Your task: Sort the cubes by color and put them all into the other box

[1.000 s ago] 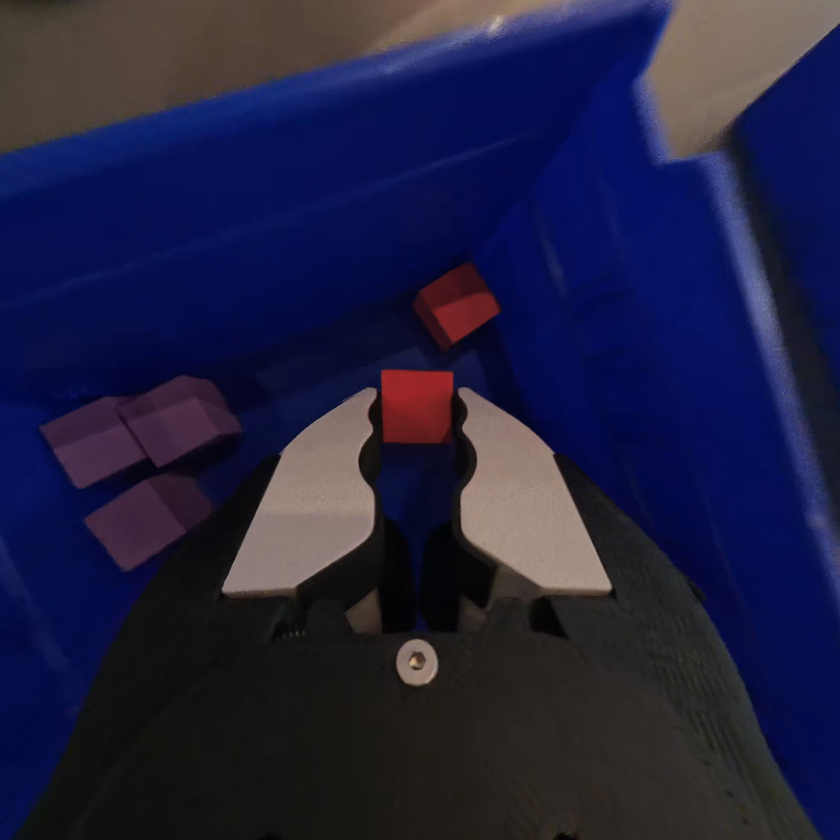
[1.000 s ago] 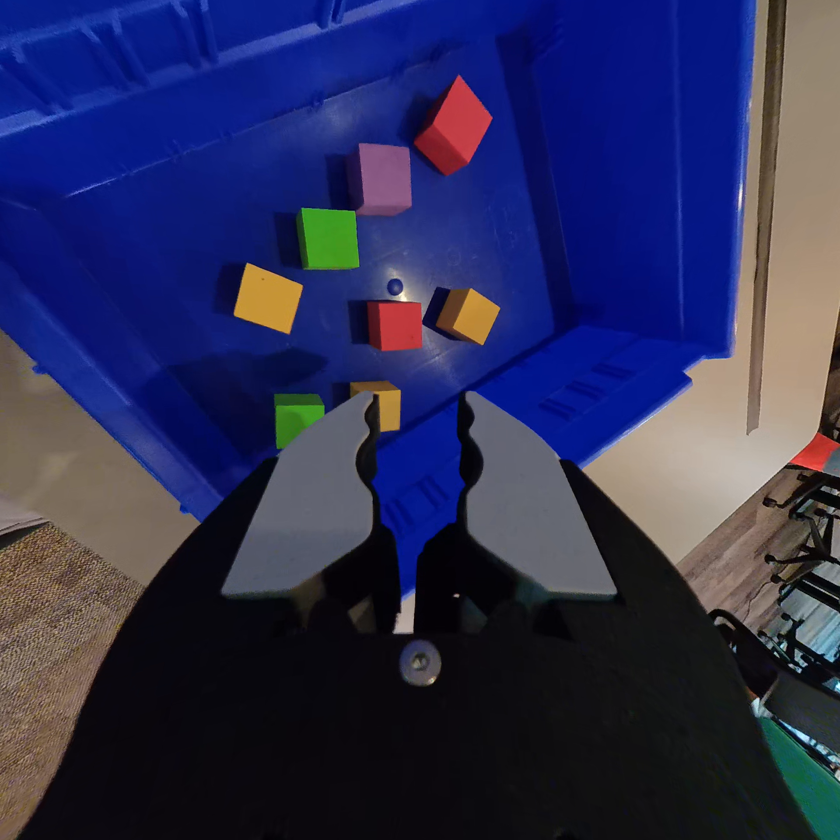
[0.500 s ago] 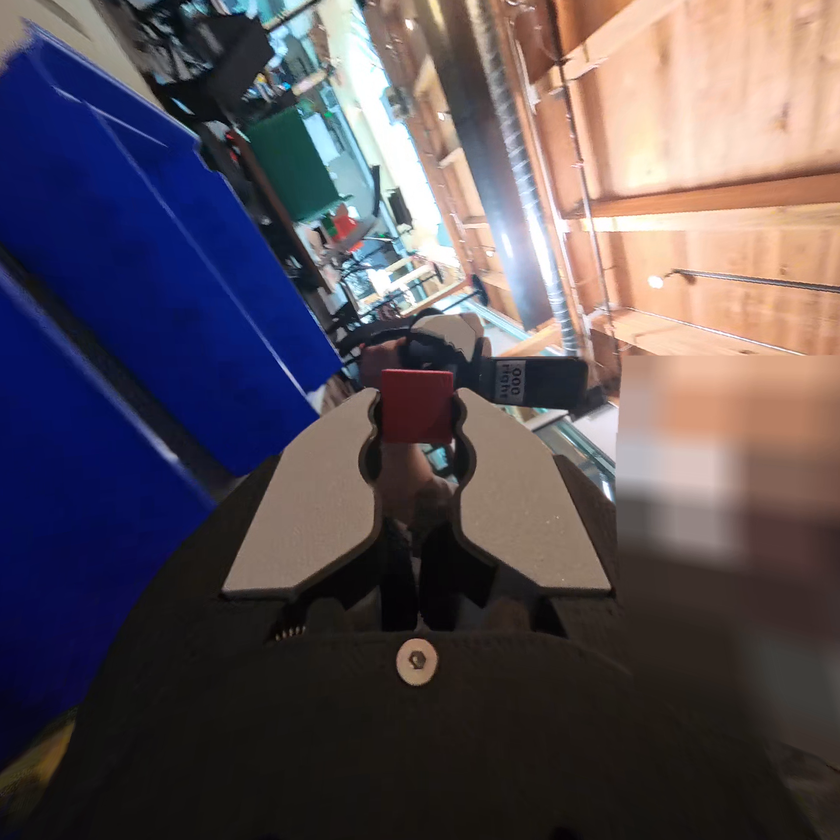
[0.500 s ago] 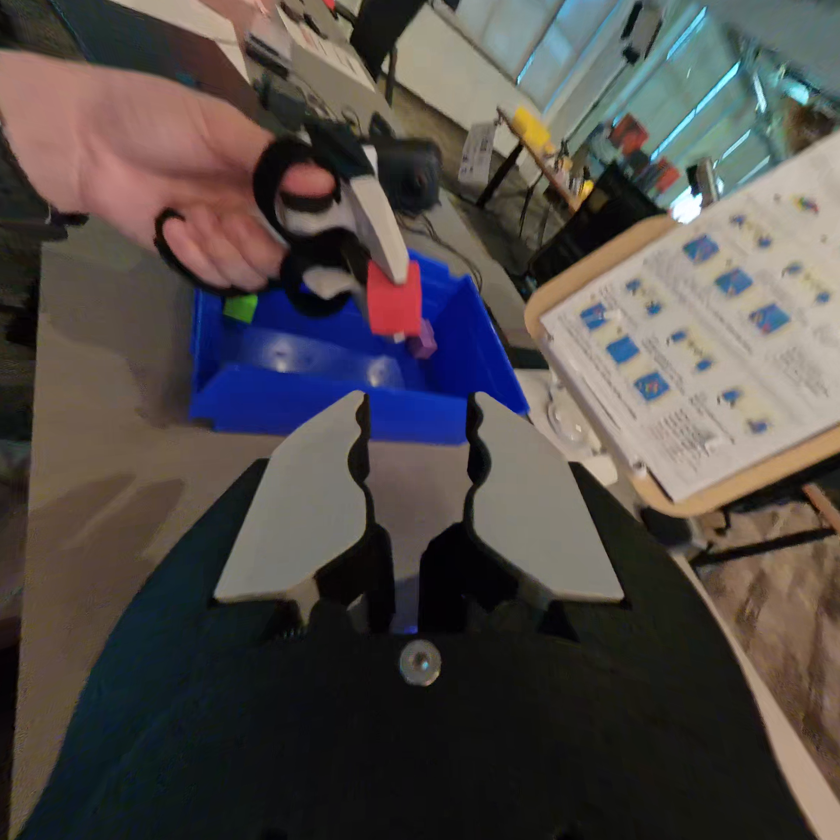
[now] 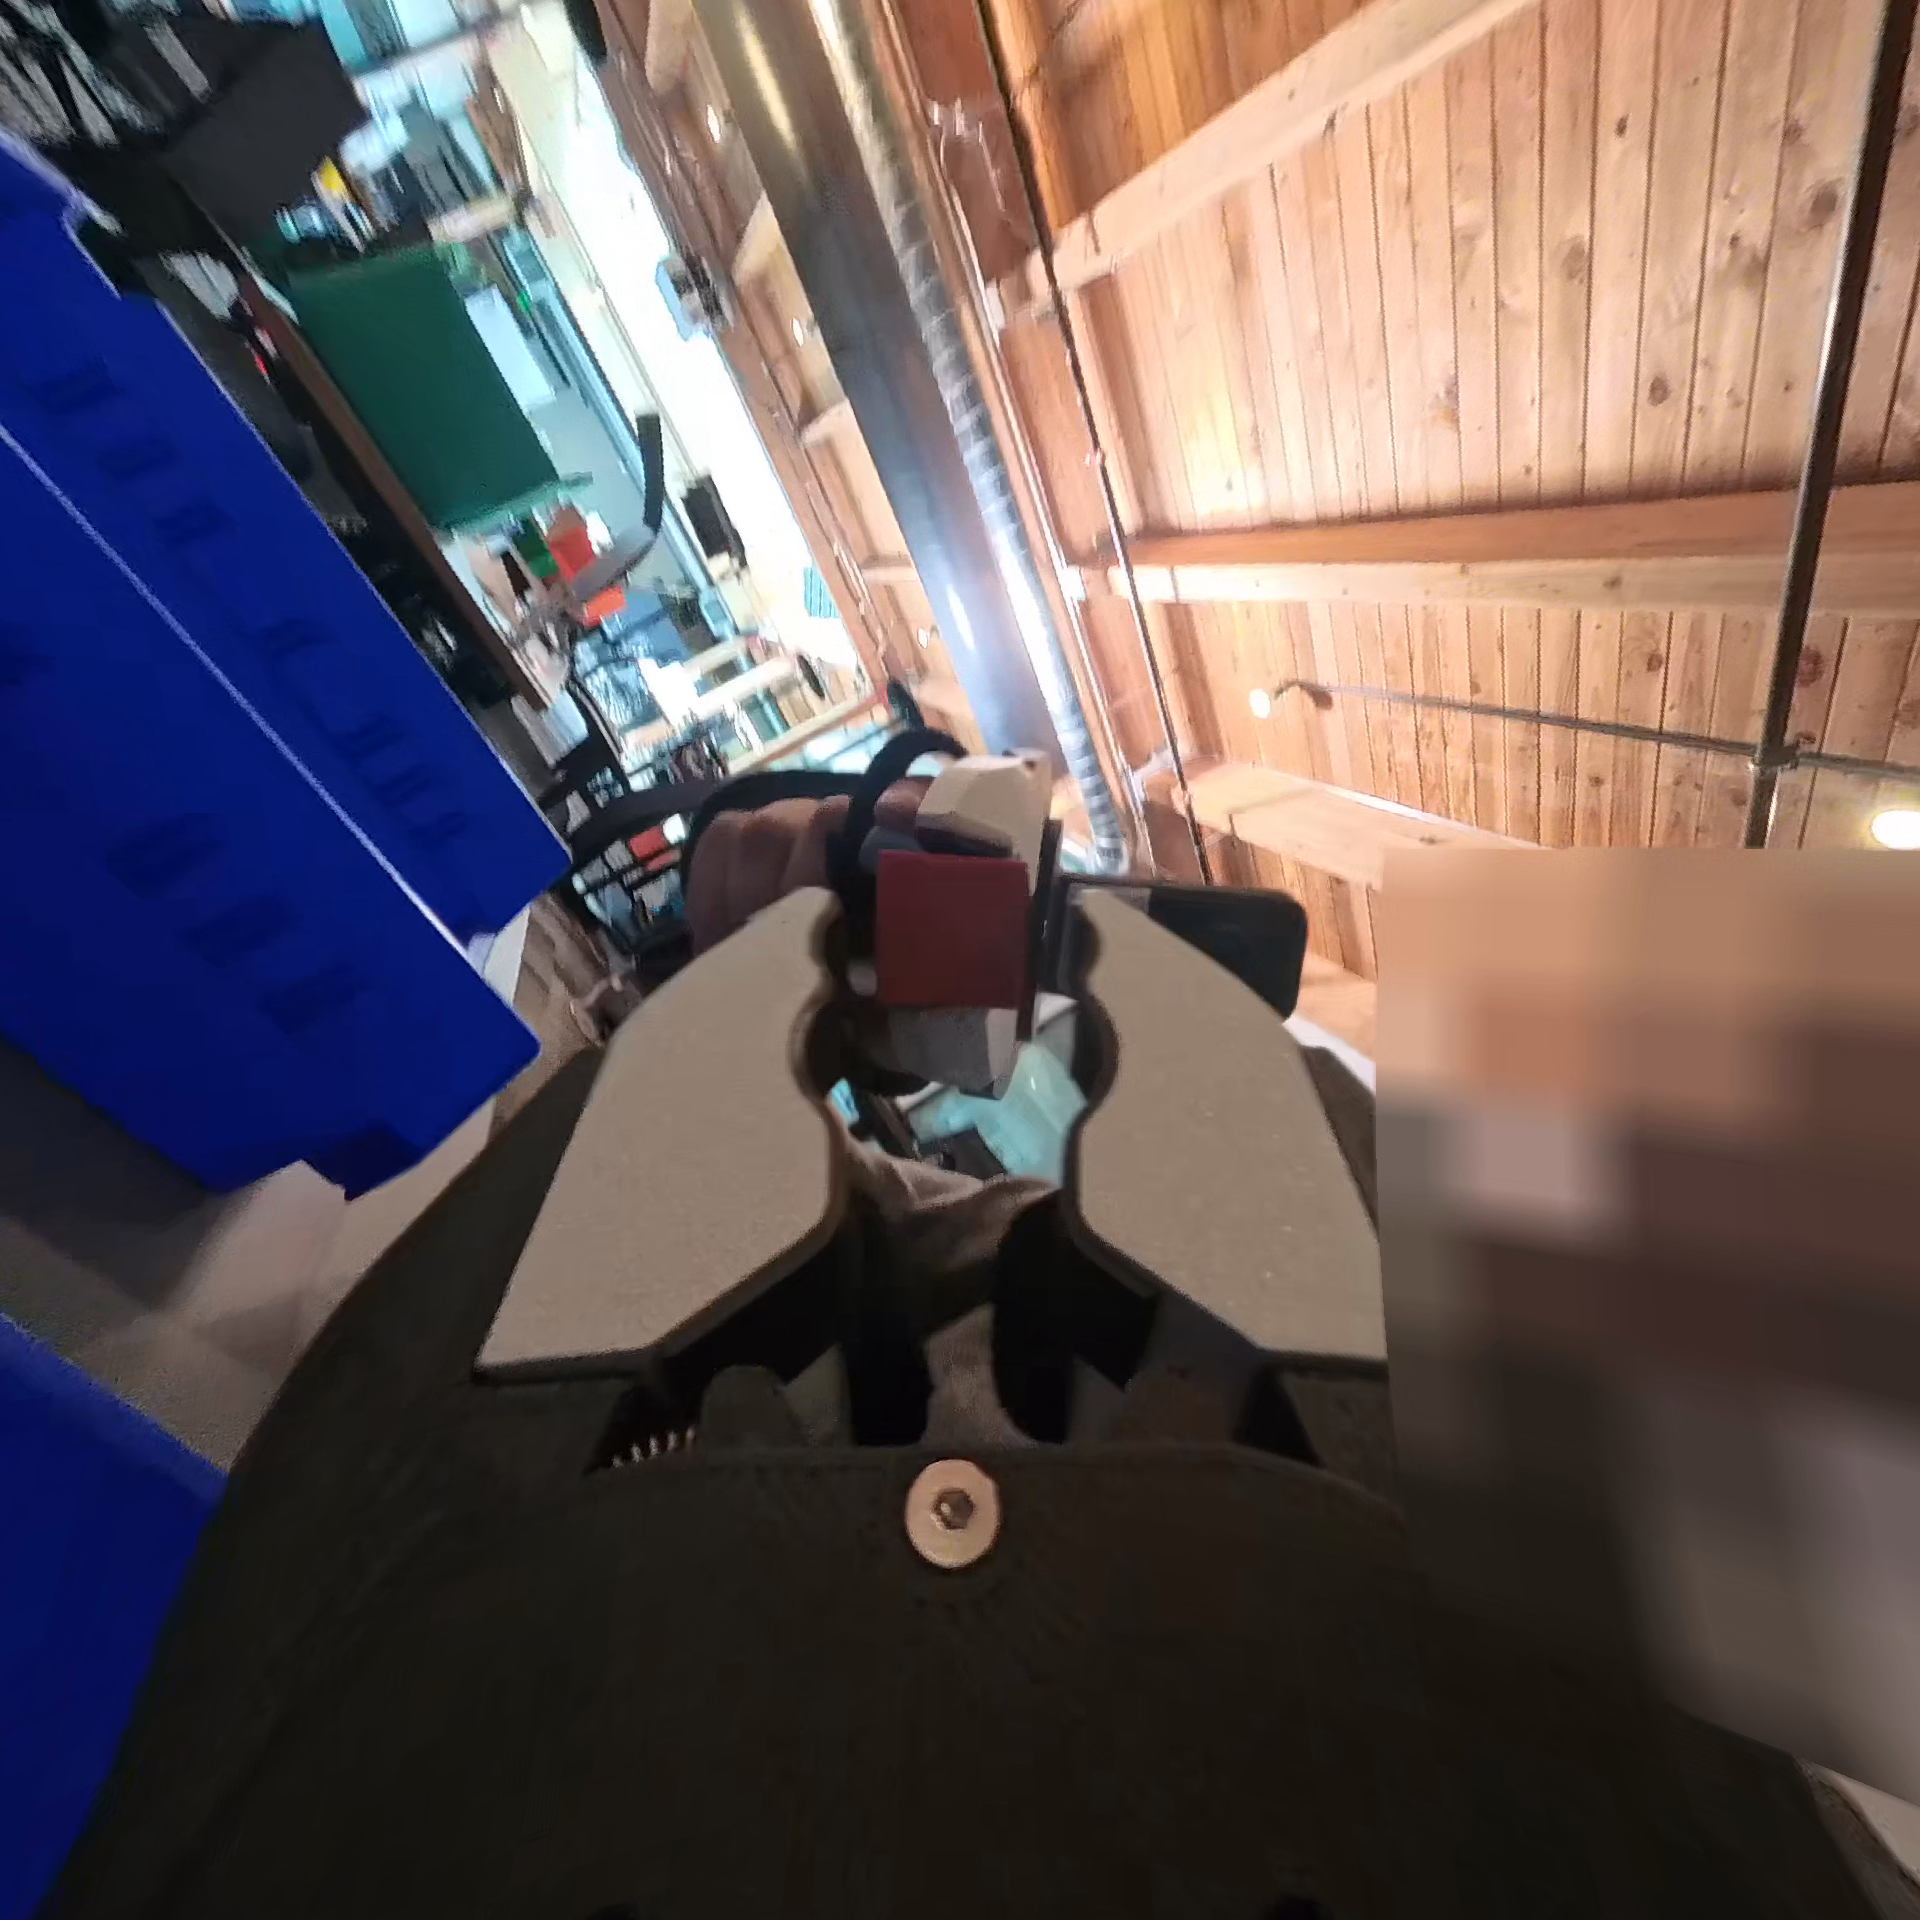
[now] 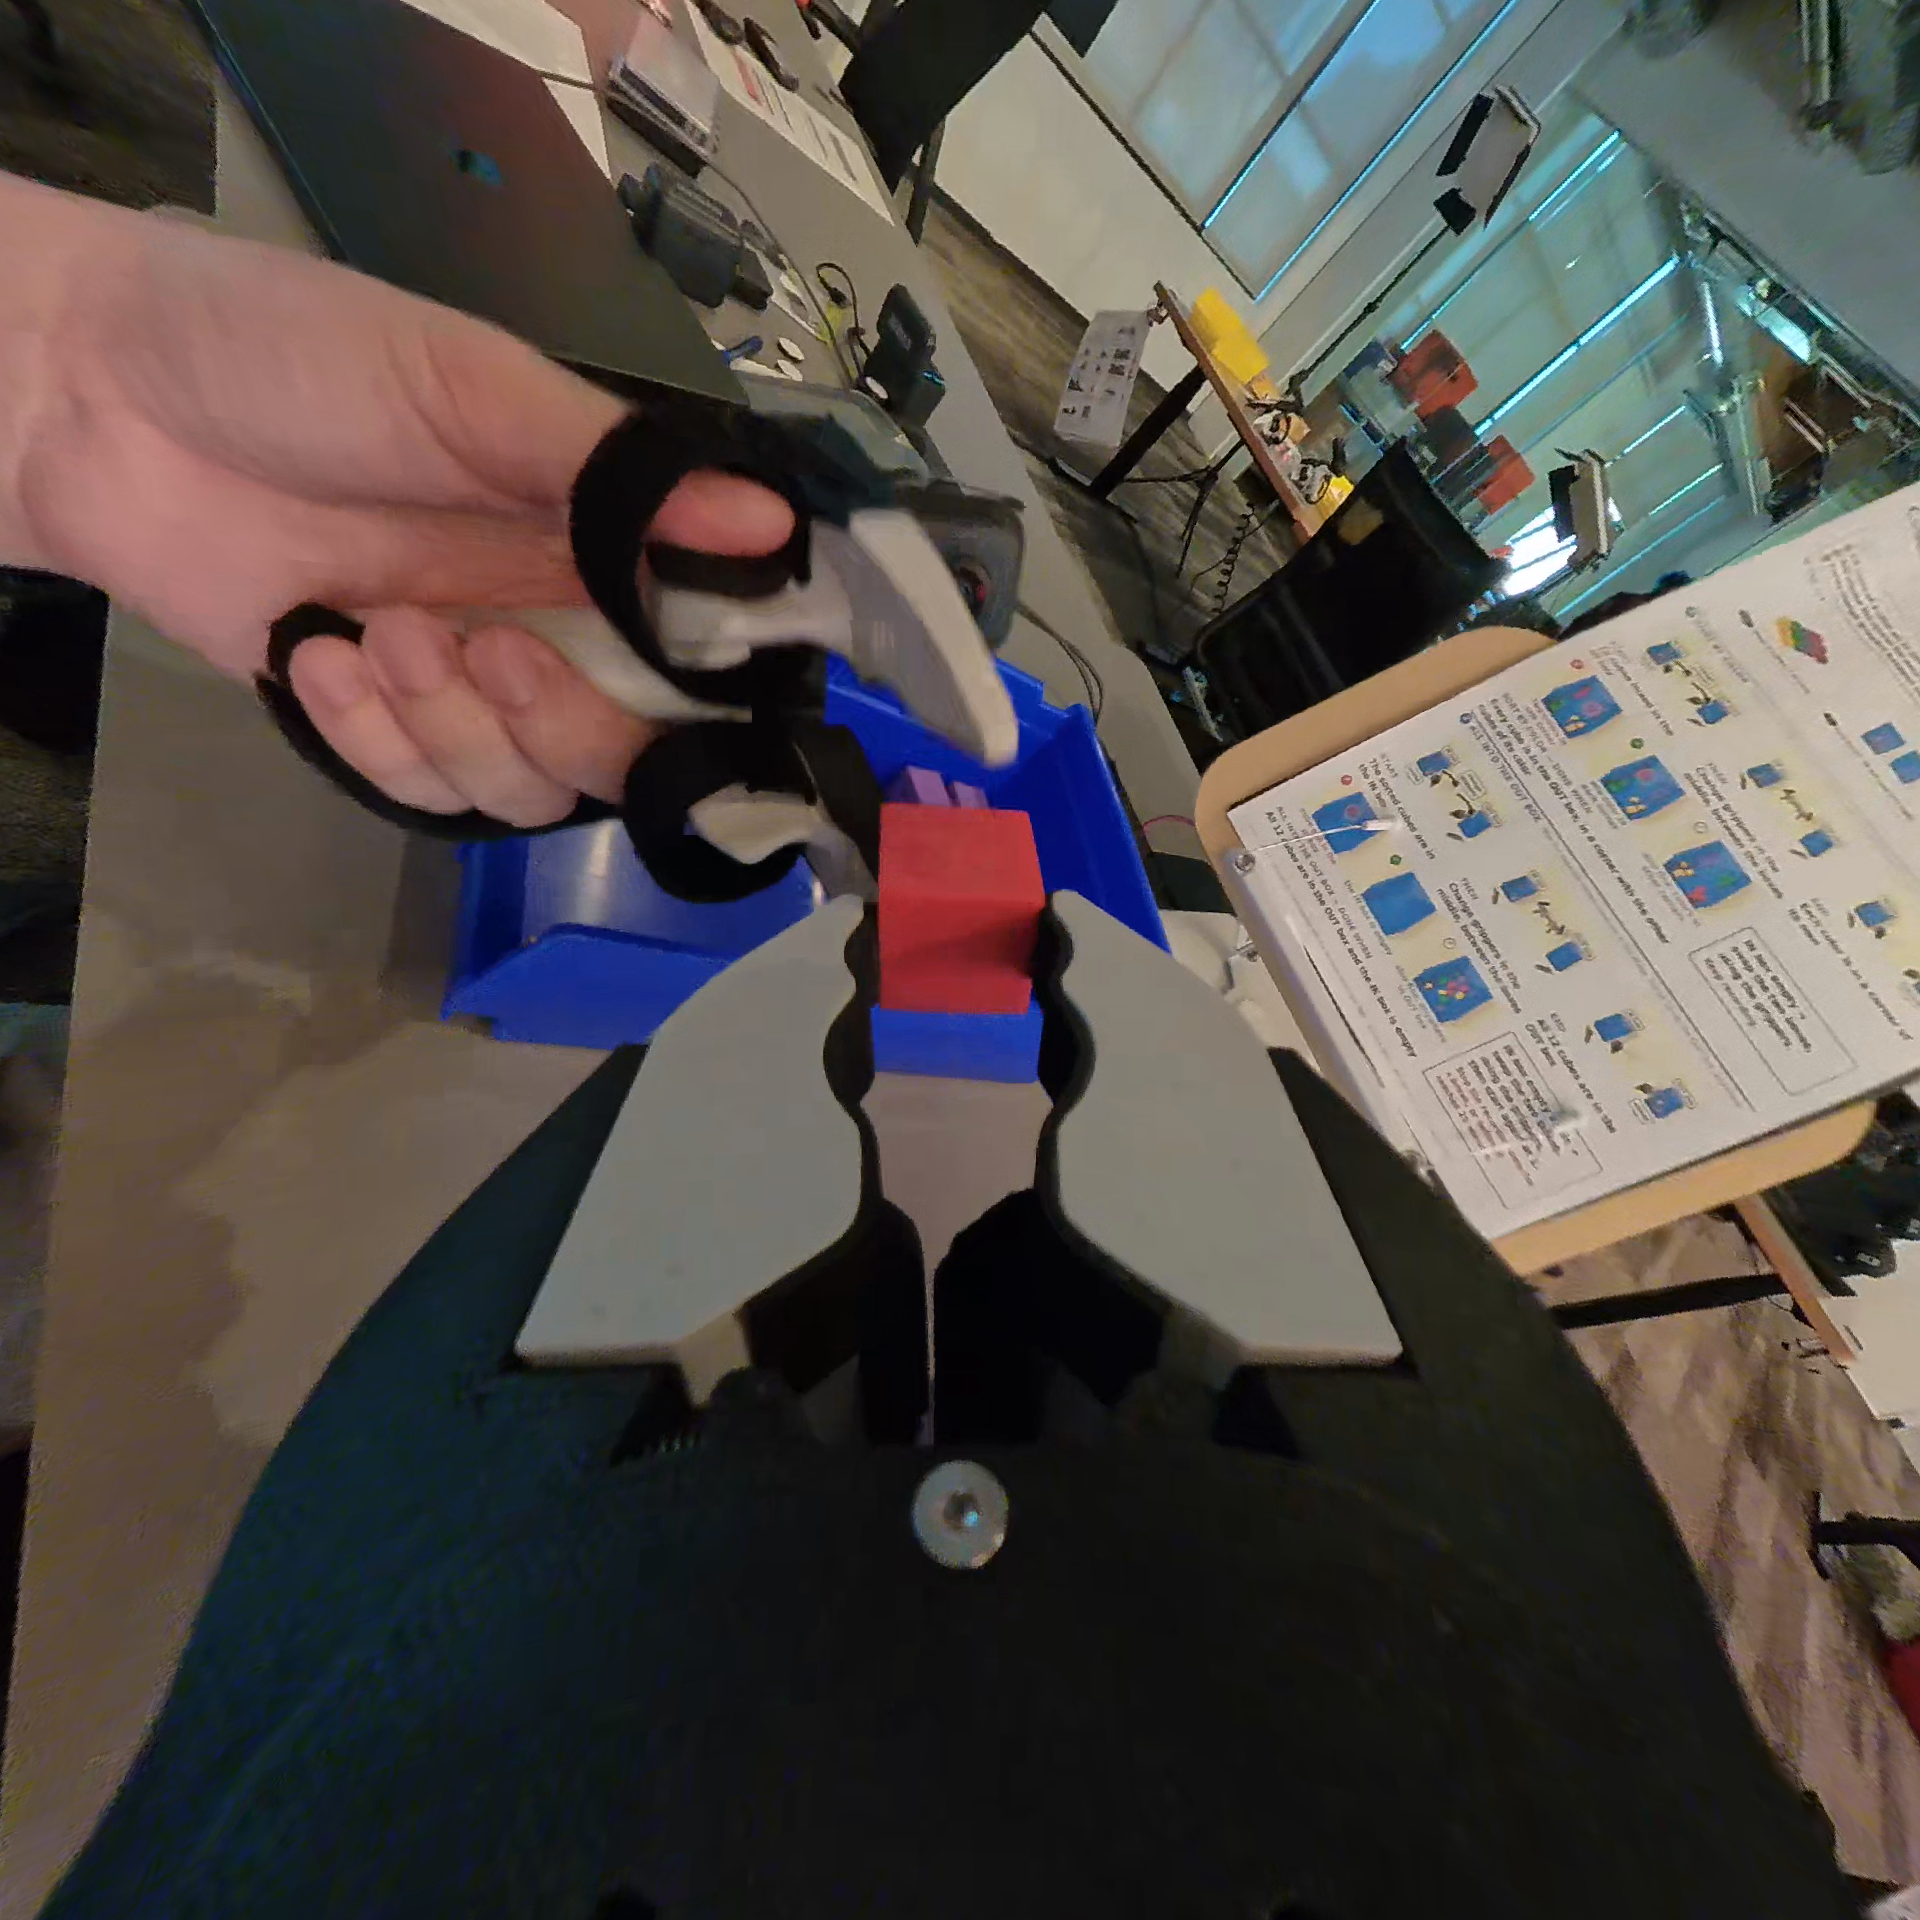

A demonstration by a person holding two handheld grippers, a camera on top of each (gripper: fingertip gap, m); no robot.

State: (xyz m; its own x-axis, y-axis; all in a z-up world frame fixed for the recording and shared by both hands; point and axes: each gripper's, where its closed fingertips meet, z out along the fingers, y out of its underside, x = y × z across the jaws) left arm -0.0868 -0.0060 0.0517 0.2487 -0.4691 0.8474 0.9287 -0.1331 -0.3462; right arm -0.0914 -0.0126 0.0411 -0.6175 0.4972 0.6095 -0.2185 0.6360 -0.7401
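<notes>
A red cube (image 6: 956, 914) is held in the air between my two grippers, which face each other. My right gripper (image 6: 951, 925) is shut on it, one fingertip on each side. My left gripper (image 5: 956, 925) is open, its fingertips standing clear of the red cube (image 5: 951, 930) on both sides. In the right wrist view a hand (image 6: 312, 520) holds the left gripper (image 6: 883, 748) with its fingers (image 6: 925, 665) spread just off the cube. The right gripper's fingers (image 5: 982, 805) show above and below the cube in the left wrist view.
A blue bin (image 6: 582, 966) with purple cubes (image 6: 935, 795) sits on the grey table (image 6: 260, 1091) behind the cube. Blue bins (image 5: 208, 831) stand at the left. A wooden board with a printed sheet (image 6: 1558, 914) is at the right. A dark laptop (image 6: 468, 208) lies farther back.
Both grippers lifted out of the bins and turned toward each other. The right gripper closed on the red cube and the left gripper, which held it, opened.
</notes>
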